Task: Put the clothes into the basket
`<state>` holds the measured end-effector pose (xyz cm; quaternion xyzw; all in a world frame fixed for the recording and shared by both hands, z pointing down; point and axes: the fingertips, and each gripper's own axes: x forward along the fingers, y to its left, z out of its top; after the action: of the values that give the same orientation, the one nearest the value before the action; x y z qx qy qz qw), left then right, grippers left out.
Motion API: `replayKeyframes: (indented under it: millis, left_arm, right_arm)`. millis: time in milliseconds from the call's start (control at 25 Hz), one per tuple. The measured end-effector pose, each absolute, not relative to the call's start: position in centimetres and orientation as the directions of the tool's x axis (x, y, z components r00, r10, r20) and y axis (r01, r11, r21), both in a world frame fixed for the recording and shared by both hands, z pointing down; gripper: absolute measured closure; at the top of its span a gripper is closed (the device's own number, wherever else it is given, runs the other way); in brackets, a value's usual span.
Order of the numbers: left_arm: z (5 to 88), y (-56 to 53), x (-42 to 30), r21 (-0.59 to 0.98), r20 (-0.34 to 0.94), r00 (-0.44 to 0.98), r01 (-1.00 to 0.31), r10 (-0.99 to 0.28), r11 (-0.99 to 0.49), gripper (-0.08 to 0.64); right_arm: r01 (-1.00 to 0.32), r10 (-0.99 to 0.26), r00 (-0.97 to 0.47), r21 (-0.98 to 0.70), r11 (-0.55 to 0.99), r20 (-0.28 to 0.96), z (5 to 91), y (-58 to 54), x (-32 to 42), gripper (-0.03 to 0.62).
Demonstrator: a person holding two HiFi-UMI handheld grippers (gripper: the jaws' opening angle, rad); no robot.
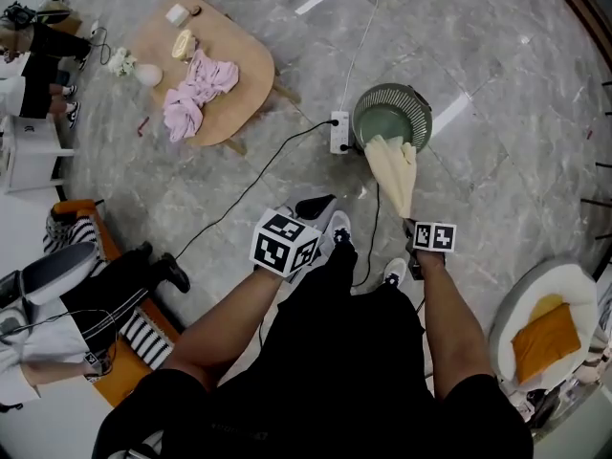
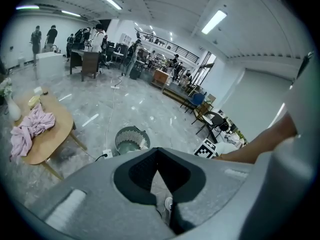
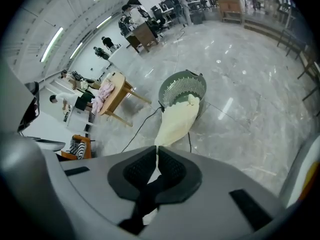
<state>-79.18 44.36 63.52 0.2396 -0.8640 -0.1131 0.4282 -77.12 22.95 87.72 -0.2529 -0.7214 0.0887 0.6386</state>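
The wooden table [image 1: 244, 65] carries pink clothes [image 1: 196, 92] and 1 white vase [image 1: 148, 75]; the basket [image 1: 387, 120] stands on the marble floor [image 1: 497, 161].

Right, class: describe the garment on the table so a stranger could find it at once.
Find the rounded wooden table at the head view's upper left. Crumpled across its middle lies the pink garment. Unlike the white vase and small yellow bundle beside it, it is soft, sprawling and pink.

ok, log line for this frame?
step: cream cloth not yet in basket, far end at rim | right gripper: shut on cream cloth | left gripper: shut, empty | pink clothes: on table
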Motion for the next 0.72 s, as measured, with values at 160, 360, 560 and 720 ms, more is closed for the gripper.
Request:
replayKeyframes:
  millis: [160, 360, 560, 720]
  left_arm:
    - [64.5, 43.4, -78.7, 0.398, 0.696, -0.532, -0.273, -0.482, 0.876, 0.560]
    - [64.3, 42.0, -78.4, 0.385, 0.702, -0.543, -0.254, -0.460, 0.887, 0.560]
    - [63.6, 41.9, -77.9, 0.368, 0.716, -0.530, -0.267, -0.455, 0.891, 0.560]
    - [63.4, 42.9, -78.8, 0.352, 0.724, -0.533, -0.263, -0.439, 0.899, 0.560]
  right_arm:
    - [0.257, 0.479, -0.017, -0.459, 0.851, 0.878, 90.3, 22.2, -75.7, 0.566]
    - [0.249, 0.451, 0.062, -0.451, 0.857, 0.890, 93.4, 21.2, -73.9, 0.566]
    - [0.243, 0.424, 0.095, -0.434, 0.867, 0.901, 94.6, 20.7, -73.0, 0.461]
    - [0.304, 0.382, 0.132, -0.404, 0.863, 0.915, 94.5, 20.2, -72.8, 0.377]
